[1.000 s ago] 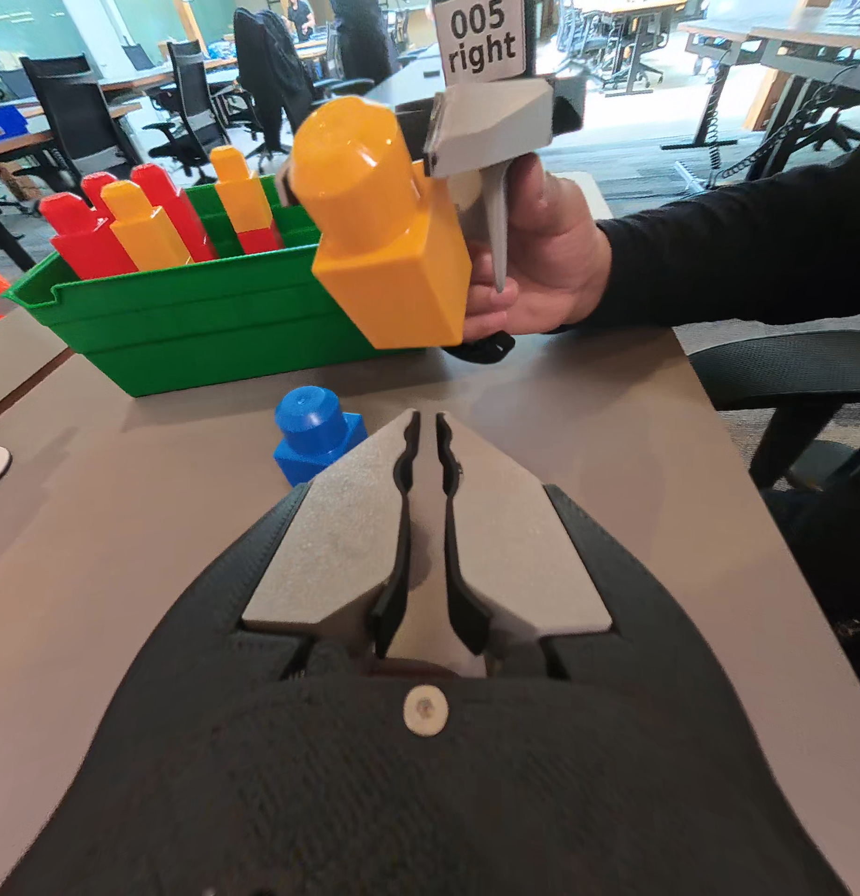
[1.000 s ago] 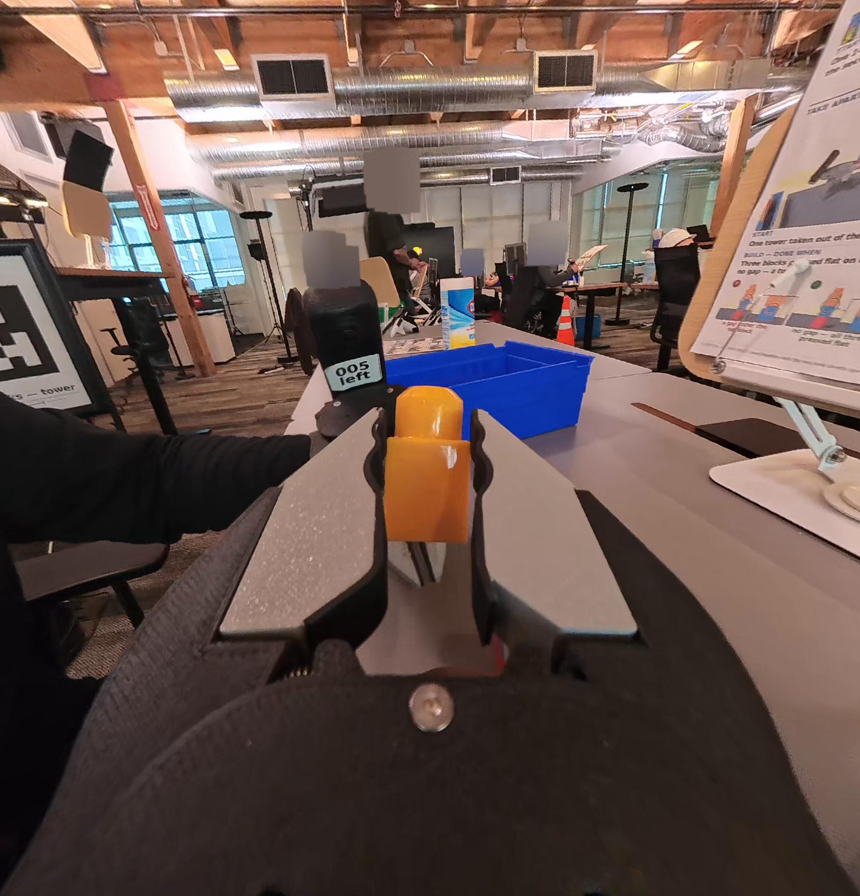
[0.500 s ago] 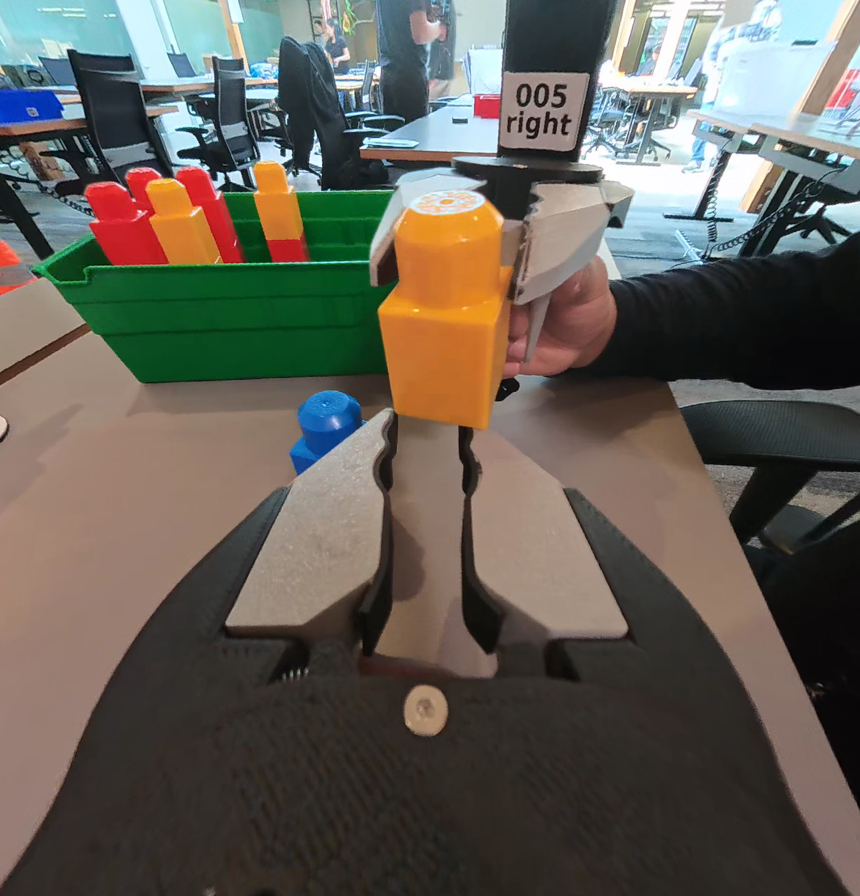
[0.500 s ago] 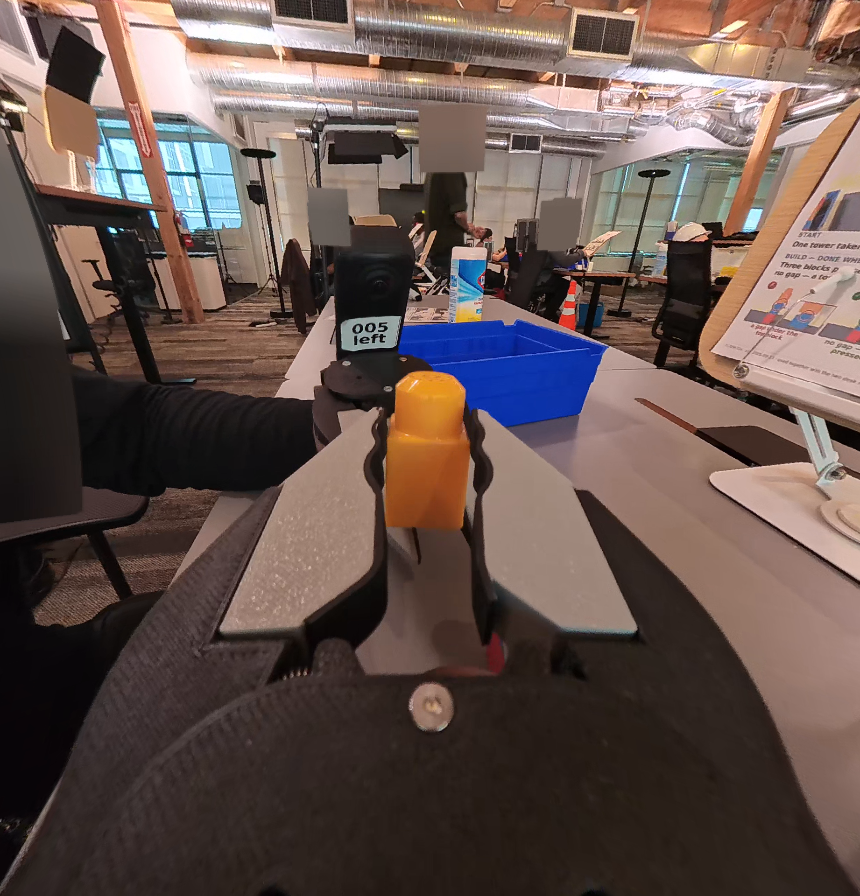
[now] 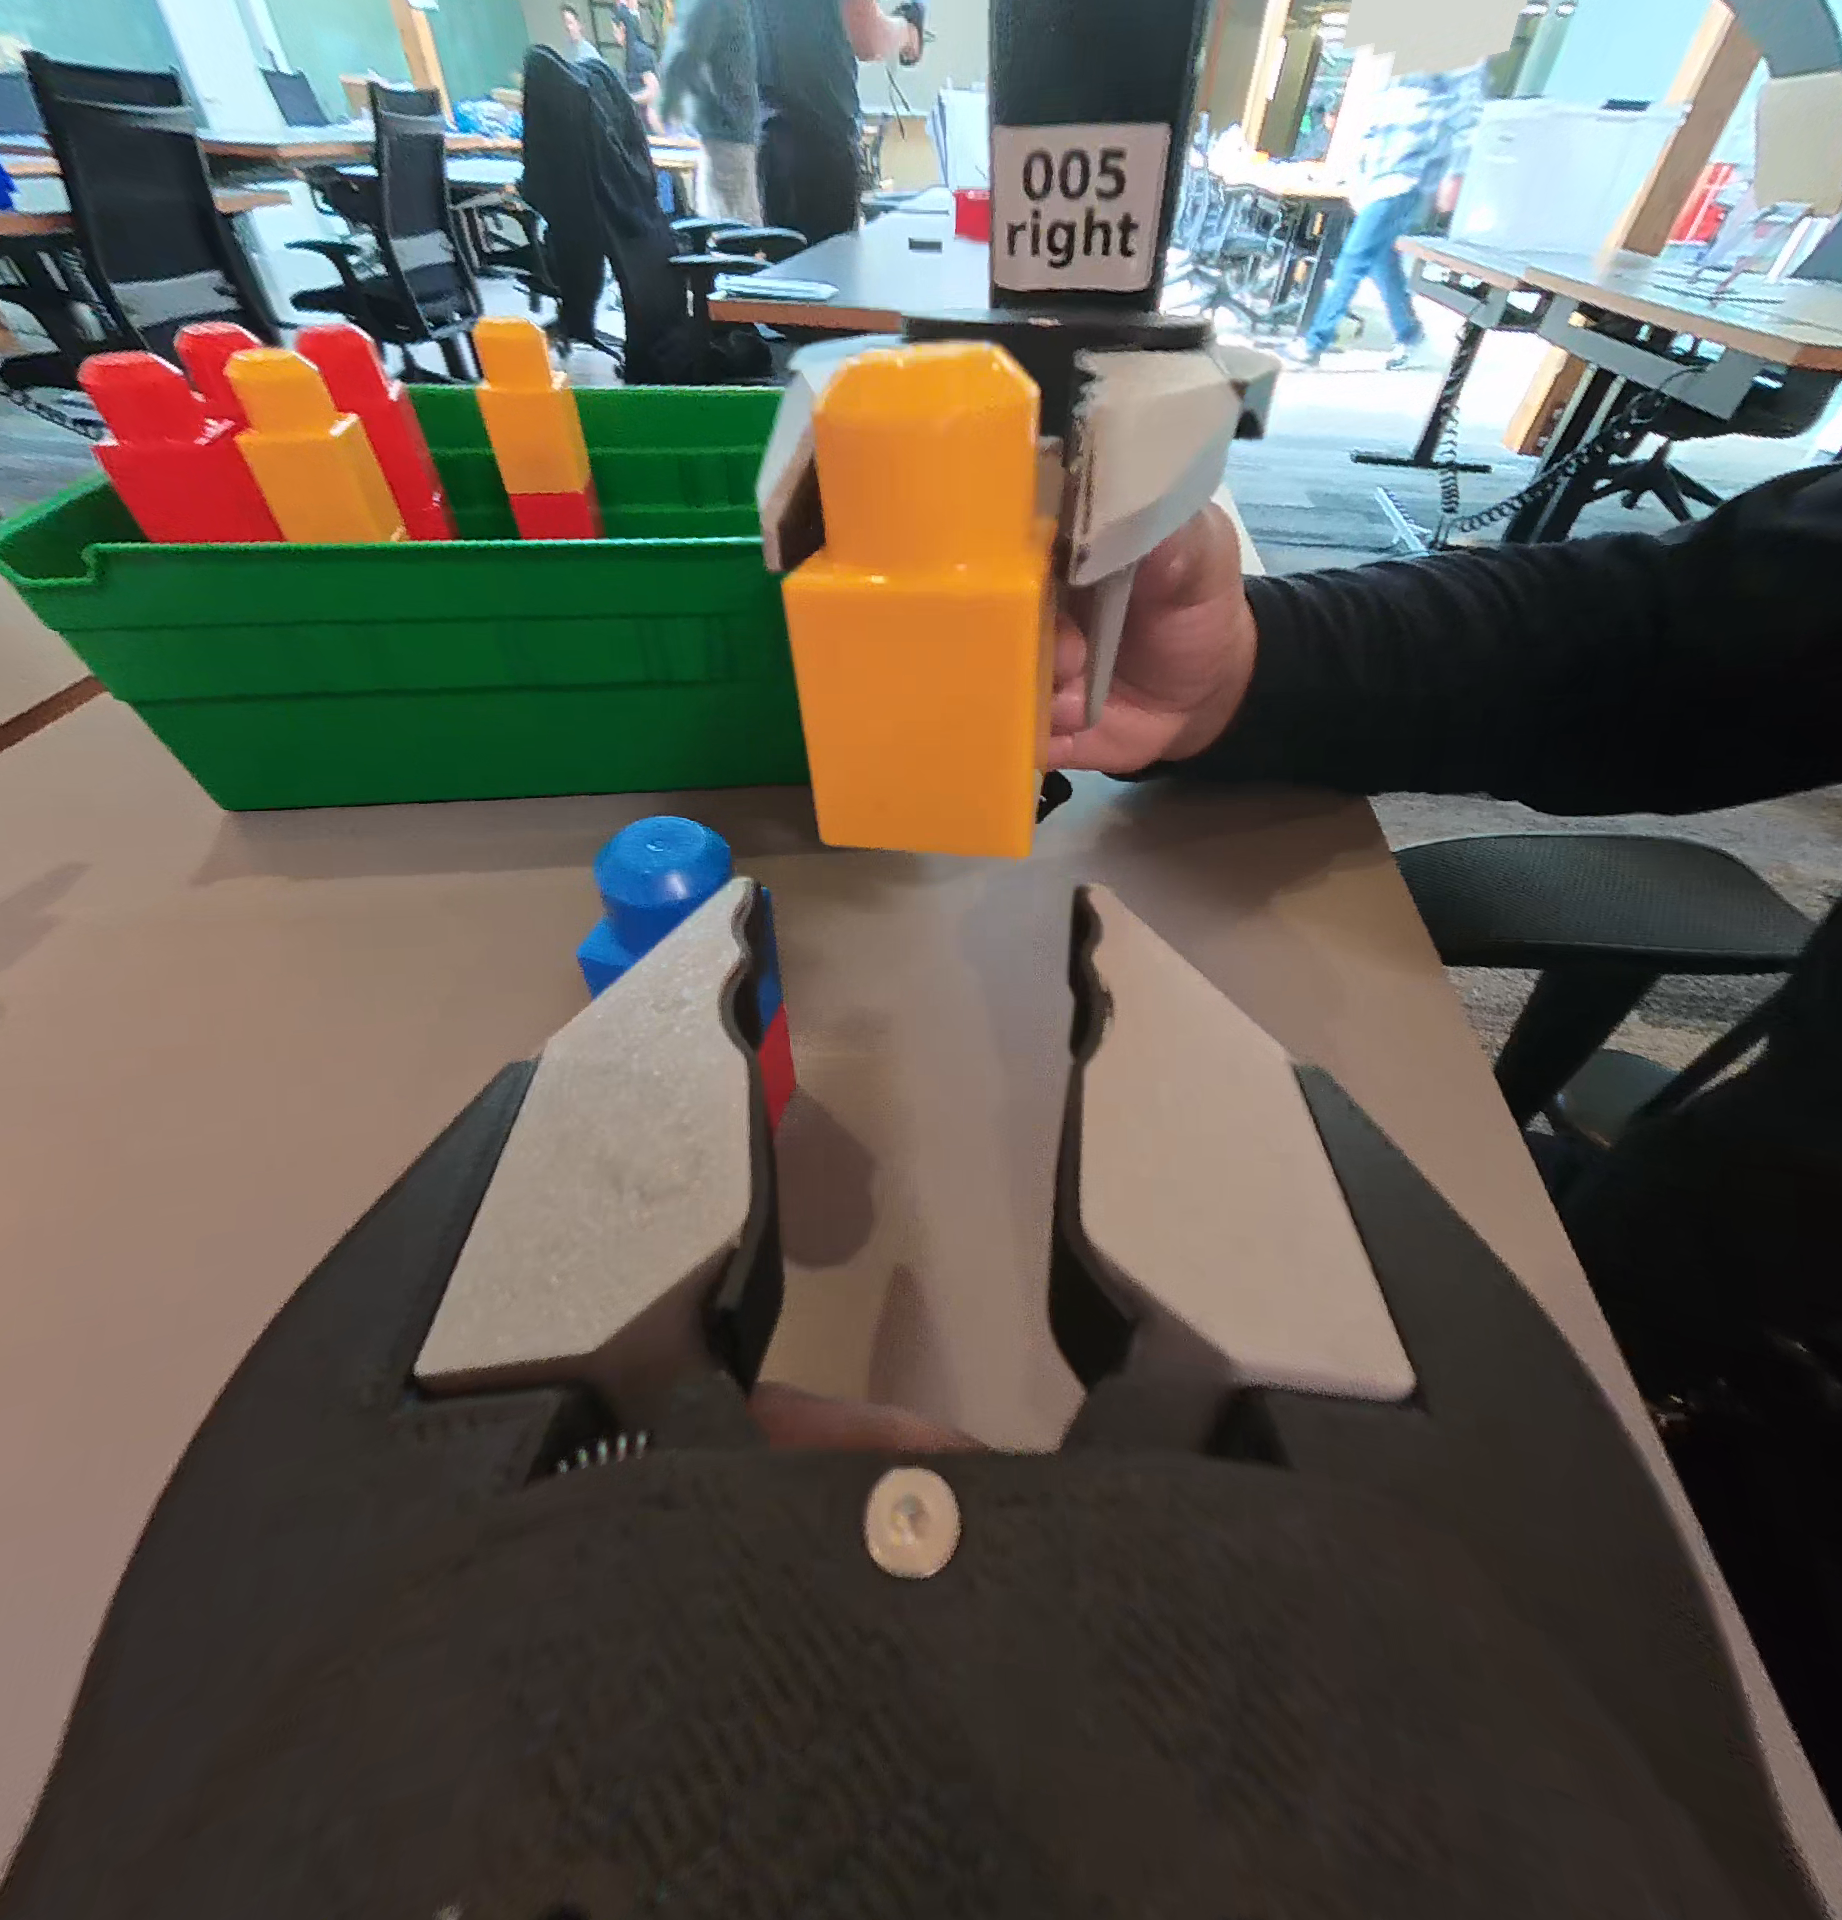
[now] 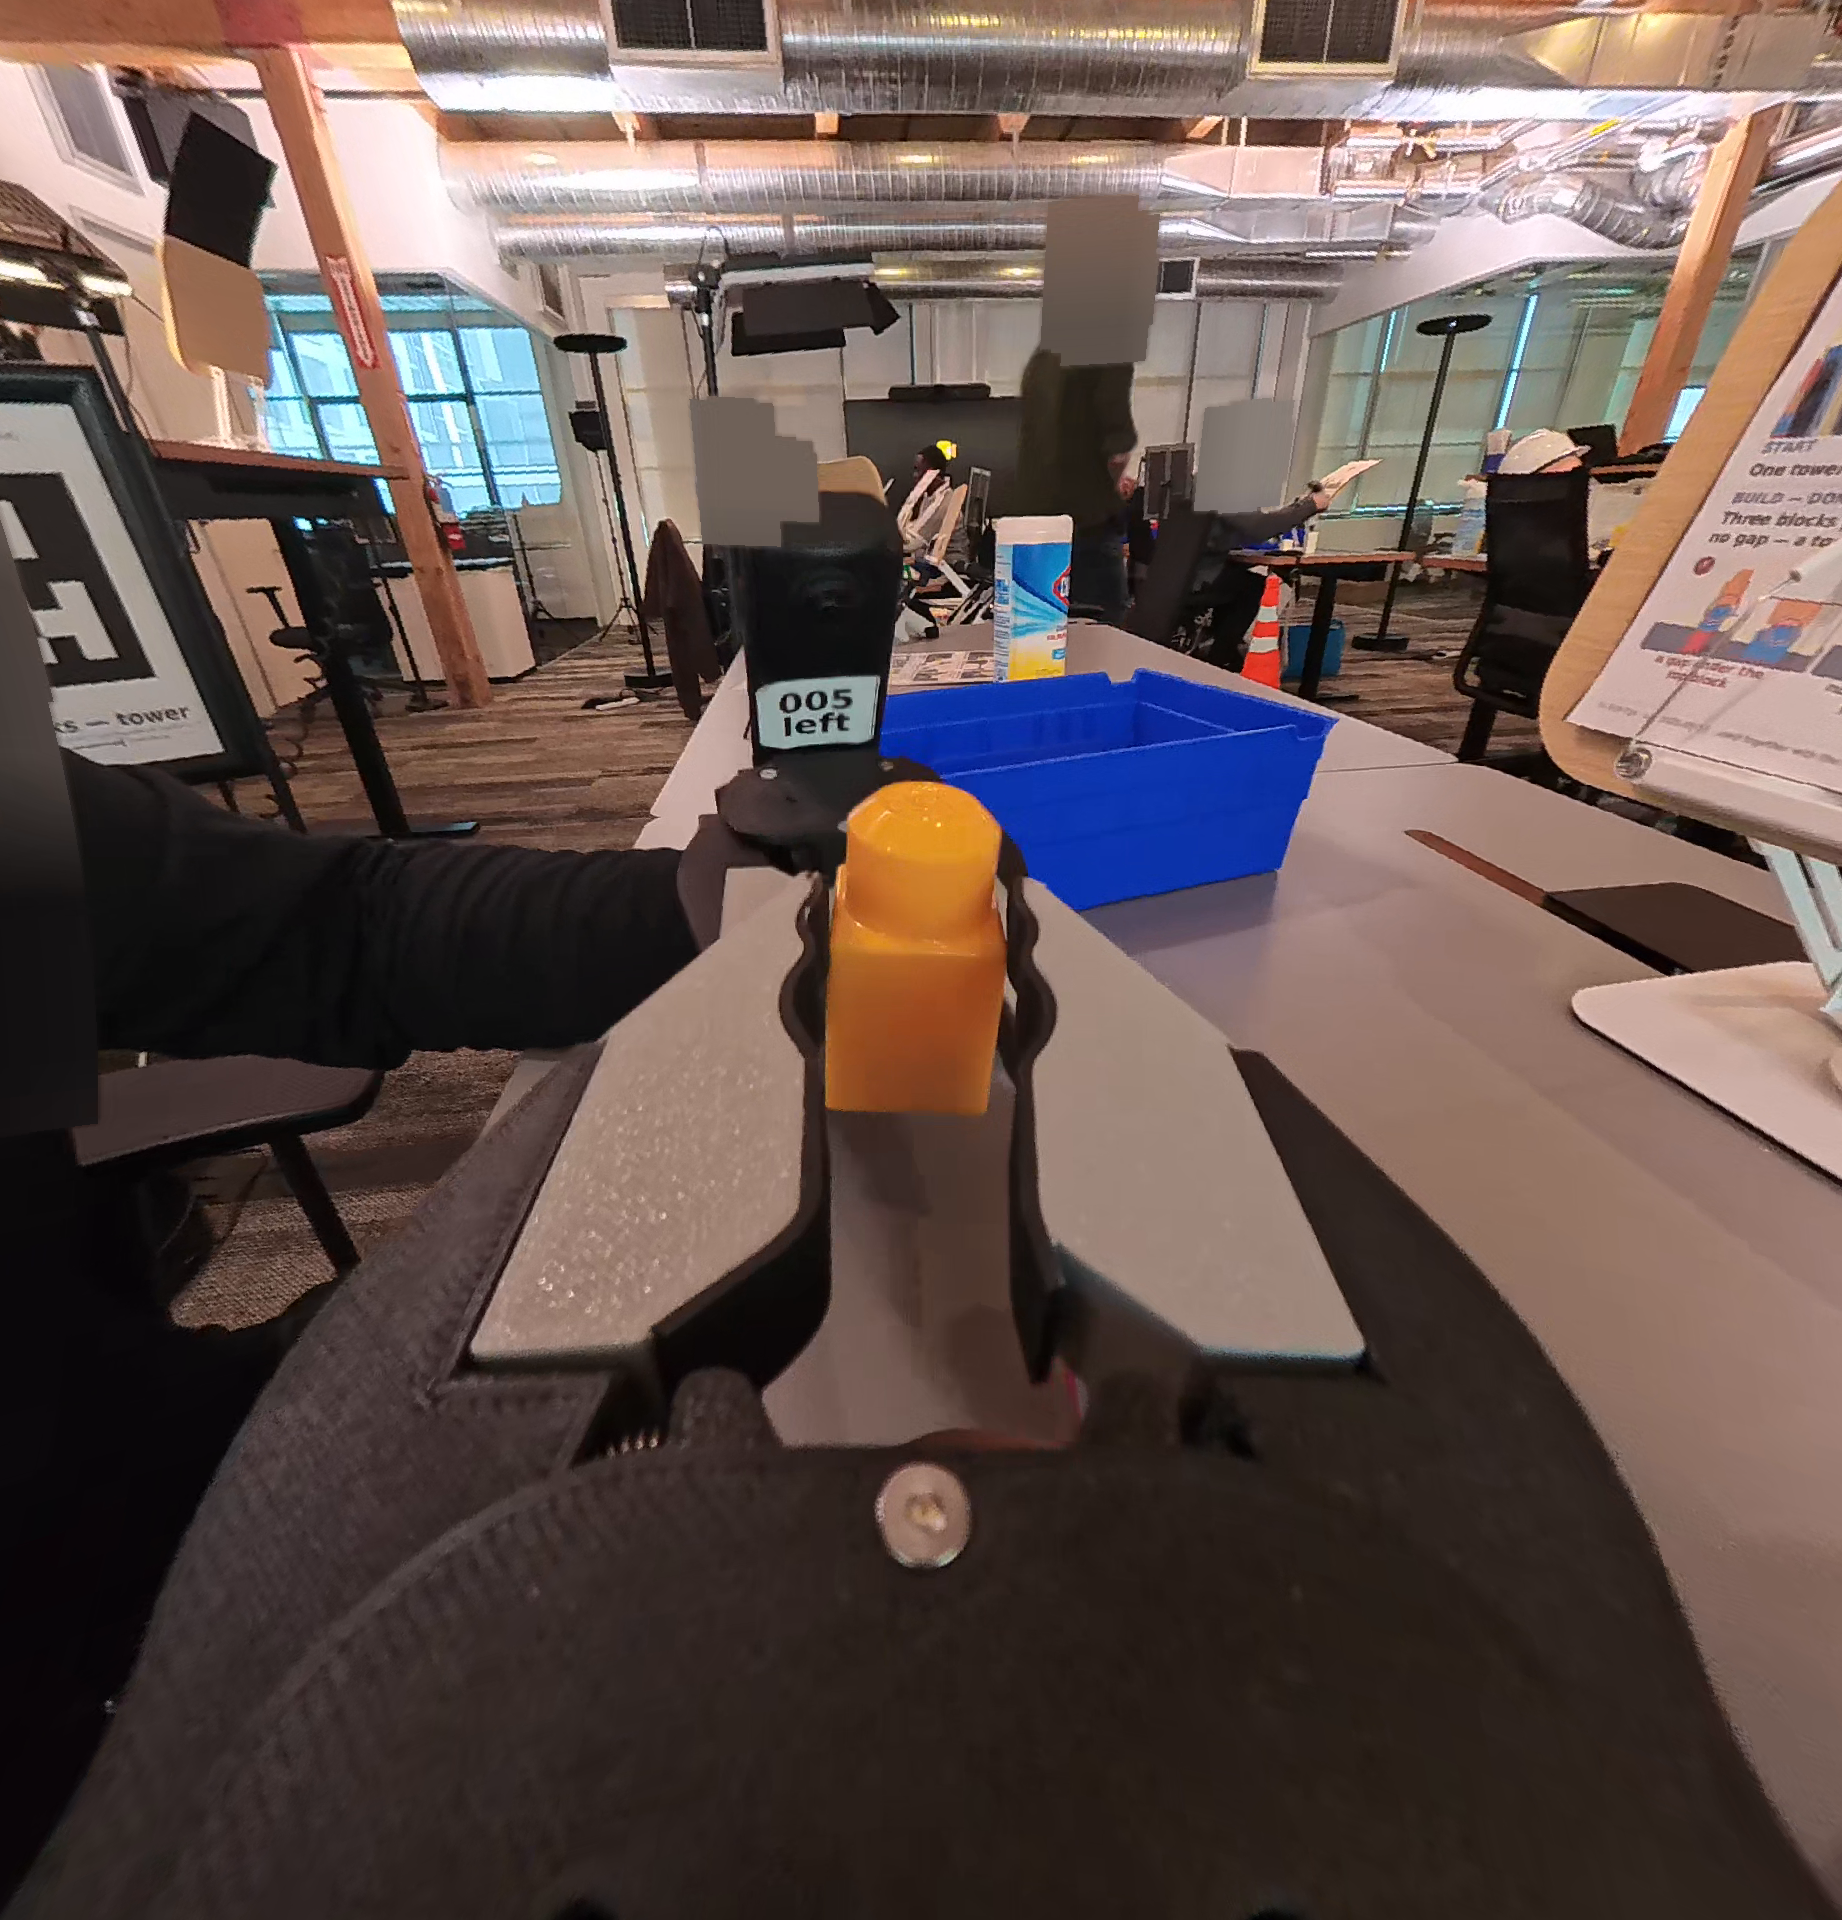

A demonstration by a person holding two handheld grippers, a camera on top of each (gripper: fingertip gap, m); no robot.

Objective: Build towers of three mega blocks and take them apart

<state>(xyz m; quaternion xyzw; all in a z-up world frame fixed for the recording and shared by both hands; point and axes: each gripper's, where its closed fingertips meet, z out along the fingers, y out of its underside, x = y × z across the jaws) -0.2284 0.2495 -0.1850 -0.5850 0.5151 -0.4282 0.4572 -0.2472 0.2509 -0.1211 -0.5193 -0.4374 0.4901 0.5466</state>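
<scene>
Right now the right gripper (image 6: 915, 997) has its jaws closed on an orange block (image 6: 912, 977), which sits upright between them with its stud on top and its base clear of the counter (image 6: 1416, 1091). Seen from the left wrist view, that same orange block (image 5: 922, 613) hangs in the air just ahead of the left gripper (image 5: 912, 925), whose jaws stand wide apart with nothing between them. Just beside the left finger of that gripper, and partly hidden by it, a blue block (image 5: 652, 904) stands on the counter (image 5: 273, 1039) on top of a red block (image 5: 777, 1049) (only a sliver of the red shows). Behind these, a green bin (image 5: 408, 665) rests on the counter and holds several red and orange blocks (image 5: 304, 457) standing up above its rim, one orange piece stacked on a red one. A hand (image 5: 1156, 644) in a dark sleeve grips the right gripper's handle. In the right wrist view, a blue bin (image 6: 1114, 769) sits on the counter beyond the held block, and an instruction board (image 6: 1748, 561) leans on a stand at the right edge.
</scene>
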